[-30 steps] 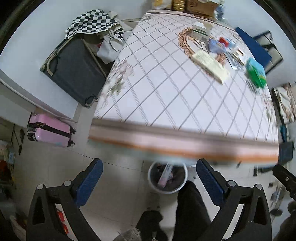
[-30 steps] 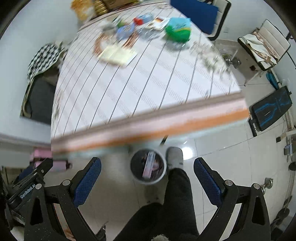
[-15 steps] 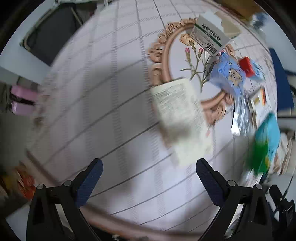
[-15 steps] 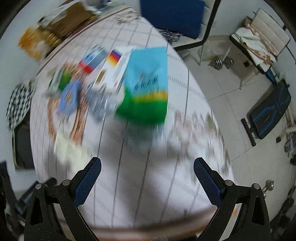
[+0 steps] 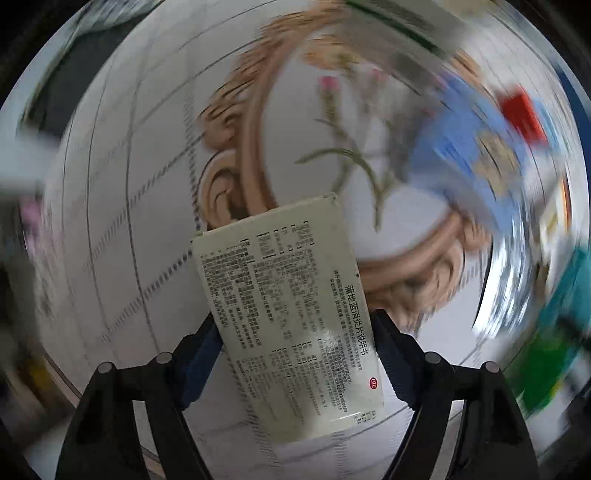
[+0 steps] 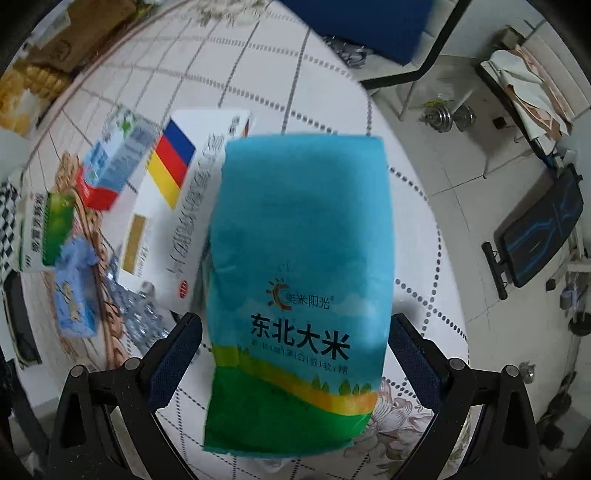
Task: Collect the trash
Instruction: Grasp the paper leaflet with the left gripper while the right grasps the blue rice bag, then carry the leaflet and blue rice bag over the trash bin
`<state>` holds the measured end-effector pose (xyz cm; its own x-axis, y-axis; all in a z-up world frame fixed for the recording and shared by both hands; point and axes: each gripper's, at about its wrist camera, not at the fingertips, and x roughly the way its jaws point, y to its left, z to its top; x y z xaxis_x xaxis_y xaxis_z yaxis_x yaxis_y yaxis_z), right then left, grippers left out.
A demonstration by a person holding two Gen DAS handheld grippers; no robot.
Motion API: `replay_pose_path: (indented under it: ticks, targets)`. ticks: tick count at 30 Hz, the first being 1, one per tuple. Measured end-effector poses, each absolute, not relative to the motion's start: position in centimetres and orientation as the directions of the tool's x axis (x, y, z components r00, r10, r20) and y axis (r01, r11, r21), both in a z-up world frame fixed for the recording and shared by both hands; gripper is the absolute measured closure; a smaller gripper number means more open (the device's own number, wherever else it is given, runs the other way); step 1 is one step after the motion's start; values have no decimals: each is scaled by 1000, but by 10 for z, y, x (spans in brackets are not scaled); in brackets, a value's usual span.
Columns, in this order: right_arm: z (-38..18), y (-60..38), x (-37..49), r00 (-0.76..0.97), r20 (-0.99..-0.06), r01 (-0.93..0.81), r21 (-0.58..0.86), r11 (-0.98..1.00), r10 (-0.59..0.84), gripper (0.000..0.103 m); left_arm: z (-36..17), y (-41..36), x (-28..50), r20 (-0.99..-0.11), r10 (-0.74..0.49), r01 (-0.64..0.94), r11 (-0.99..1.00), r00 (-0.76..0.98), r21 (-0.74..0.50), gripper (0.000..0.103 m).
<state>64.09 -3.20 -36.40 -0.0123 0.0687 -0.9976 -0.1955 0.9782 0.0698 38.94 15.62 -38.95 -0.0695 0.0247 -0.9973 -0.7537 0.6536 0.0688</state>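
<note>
A pale printed paper leaflet [image 5: 291, 314] lies on the patterned tablecloth [image 5: 147, 184]. My left gripper [image 5: 295, 332] is over it with its fingers on either side, close to the paper's edges, jaws partly open. A blue and green rice bag [image 6: 299, 288] lies flat on the tablecloth [image 6: 417, 236]. My right gripper [image 6: 295, 339] is open, with a finger on each side of the bag's lower half.
A white box with a striped flag mark [image 6: 184, 192], a red and blue box [image 6: 110, 173], a green and white box [image 6: 48, 229], a blue packet [image 6: 74, 291] and blister packs [image 6: 140, 310] lie left of the bag. A blue chair [image 6: 369, 29] stands beyond the table.
Both grippers moved from over the floor bin up over the table and down close to the items. The left jaws have narrowed around the leaflet; the right now straddles the rice bag.
</note>
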Motion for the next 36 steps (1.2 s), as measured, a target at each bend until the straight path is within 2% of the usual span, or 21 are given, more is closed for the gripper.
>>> replay_pose_path:
  ticks: [1,2,5,12,17,20,21,28,36]
  targets:
    - [-365,-32,640,-15,-997,-206,77,976,75,10,-389,149,389,-996,46,-706,703,-76,86,25]
    - [-365,-33,638,-16,-997,-221,74,972,72,23,-388,141,387,-994,74,-654,748,-82,109,25]
    - [-363,-37,627,-24,-999,-298,51,953,46,28,-389,124,374,-992,96,-552,824,-86,127,25]
    - [-364,-55,606,-44,-999,-366,28,930,13,26,-399,150,335,-999,-33,-738,675,-11,-14,23]
    - [-367,-51,612,-7,-1000,-351,1,936,-2,24,-400,155,330,-1000,-27,-763,646,-13,-8,25]
    - [-370,-47,614,2,-1000,-342,-6,940,-6,24,-400,157,326,-1000,-15,-753,658,-4,-7,27]
    - [-371,-47,614,3,-1000,-338,-5,941,-4,24,-398,156,326,-1000,-9,-754,657,2,-8,32]
    - [-370,-44,607,27,-1000,-352,-17,936,-8,34,-391,152,345,-999,32,-725,688,-3,24,32]
    - [-332,-34,567,112,-992,-427,13,904,67,37,-331,126,342,-981,177,-648,757,73,89,32]
